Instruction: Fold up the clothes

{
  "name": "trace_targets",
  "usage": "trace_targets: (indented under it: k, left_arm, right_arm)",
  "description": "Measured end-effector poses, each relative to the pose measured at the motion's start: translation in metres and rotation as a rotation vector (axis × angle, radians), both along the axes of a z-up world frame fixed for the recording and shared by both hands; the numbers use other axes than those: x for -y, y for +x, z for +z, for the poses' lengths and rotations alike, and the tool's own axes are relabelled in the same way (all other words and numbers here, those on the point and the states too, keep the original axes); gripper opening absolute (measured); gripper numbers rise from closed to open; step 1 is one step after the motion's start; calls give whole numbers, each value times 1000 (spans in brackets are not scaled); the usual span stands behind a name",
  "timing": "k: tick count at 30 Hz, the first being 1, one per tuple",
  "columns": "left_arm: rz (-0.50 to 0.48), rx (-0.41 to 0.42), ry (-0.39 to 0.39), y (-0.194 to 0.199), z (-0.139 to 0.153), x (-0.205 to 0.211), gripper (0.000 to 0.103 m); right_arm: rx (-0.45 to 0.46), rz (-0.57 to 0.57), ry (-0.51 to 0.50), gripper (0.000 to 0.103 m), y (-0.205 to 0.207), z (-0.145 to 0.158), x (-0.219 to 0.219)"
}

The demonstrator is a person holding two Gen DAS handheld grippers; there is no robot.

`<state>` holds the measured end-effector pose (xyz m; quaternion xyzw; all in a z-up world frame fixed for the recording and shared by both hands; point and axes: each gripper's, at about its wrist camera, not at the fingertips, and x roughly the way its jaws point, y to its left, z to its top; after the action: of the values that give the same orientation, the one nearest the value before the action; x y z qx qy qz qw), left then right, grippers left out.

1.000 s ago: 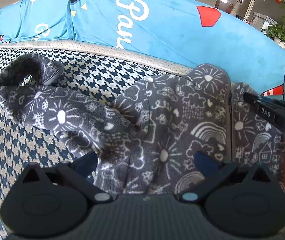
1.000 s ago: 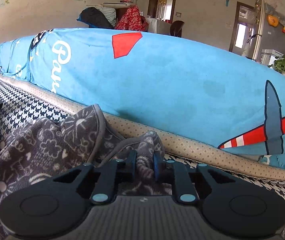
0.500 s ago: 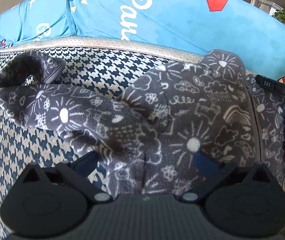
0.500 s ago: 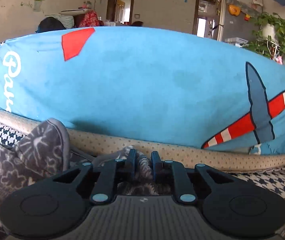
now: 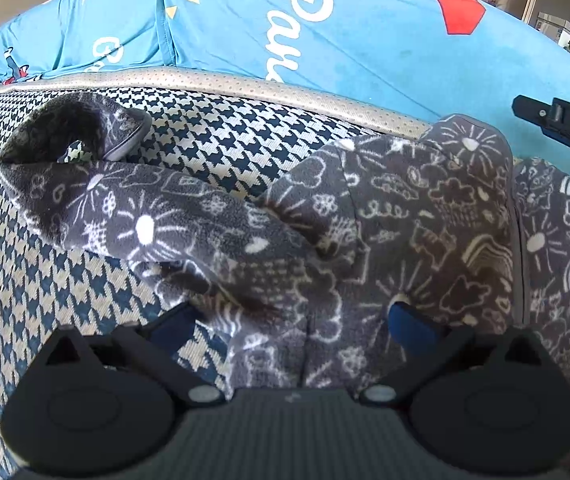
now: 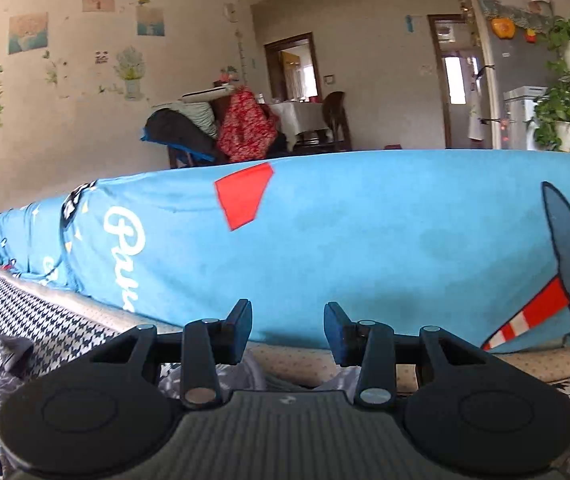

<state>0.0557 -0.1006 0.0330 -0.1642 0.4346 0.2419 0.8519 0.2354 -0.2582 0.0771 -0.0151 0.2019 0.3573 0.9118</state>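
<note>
A grey fleece garment (image 5: 385, 224) with white doodles lies on the houndstooth seat cover (image 5: 45, 280), one sleeve (image 5: 117, 204) stretched out to the left. My left gripper (image 5: 291, 320) is open, its jaws wide apart over the garment's lower part, with fleece bunched between them. My right gripper (image 6: 288, 330) is open and empty, lifted above the garment; only a bit of fleece (image 6: 245, 372) shows under it. The right gripper's body also shows in the left wrist view (image 5: 561, 124), above the garment's right edge.
A blue cover with white lettering and a plane print (image 6: 365, 240) drapes the backrest behind the seat. A beige dotted strip (image 5: 245, 86) runs along the seat's back edge. Beyond are a chair piled with clothes (image 6: 213, 128) and potted plants (image 6: 565, 104).
My right gripper has opened, let go of the garment's edge and risen above it. My left gripper stays open over the garment.
</note>
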Motion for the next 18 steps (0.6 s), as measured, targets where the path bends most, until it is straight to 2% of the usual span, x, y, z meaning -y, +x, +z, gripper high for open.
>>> trace_targets:
  k: [4,7,10,13,14,16,18]
  left_arm:
    - [13,0,-5,-1,0,-3,103]
    - [20,2,-17,-2,-1,-6,103]
    - [20,0,-21,-3,-2,-8,103]
    - [20,-4,-25,-5,-2,-10,103]
    - [20,-5,-26,-6,-2,-11,103]
    - [20,-8,-28,-7,-3,-11,103]
    - [18,-11,-28,-8,-3,-12,103]
  right_arm:
    - [-19,148,-41,39,-15,-11,-19]
    - [25,204,-143,41,-31,-21,-36]
    - [66,214,-237,51,-40,-35,-46]
    - [52,224,-265,63,-43,-47,-52]
    - [40,233,-269,64,-43,-51,-54]
    - [39,236,-282,64,-44,-58,-58]
    - [47,235,-298,57,-45,-60,-61]
